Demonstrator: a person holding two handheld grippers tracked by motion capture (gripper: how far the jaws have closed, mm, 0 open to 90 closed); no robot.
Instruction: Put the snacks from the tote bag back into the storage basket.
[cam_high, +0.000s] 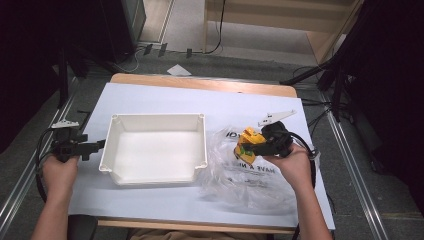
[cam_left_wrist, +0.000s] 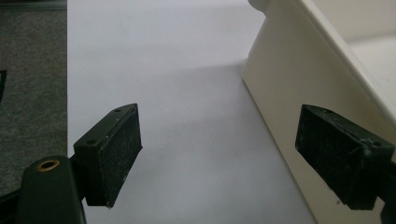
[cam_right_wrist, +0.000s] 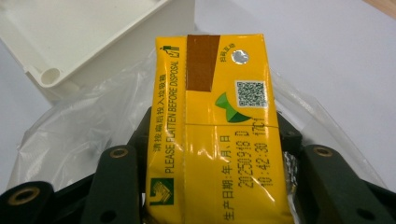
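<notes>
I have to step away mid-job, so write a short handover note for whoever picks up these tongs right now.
Right tongs: shut on the yellow drink carton, held over the clear plastic bag to the right of the bin.
Left tongs: open, nothing held, beside the left outer wall of the white bin; whether a pad touches it is unclear.
Done: carton gripped and up off the bag.
Left, most likely: carry the carton into the bin, whose inside shows nothing yet, then release. The bag lies loose against the bin's right corner.
</notes>
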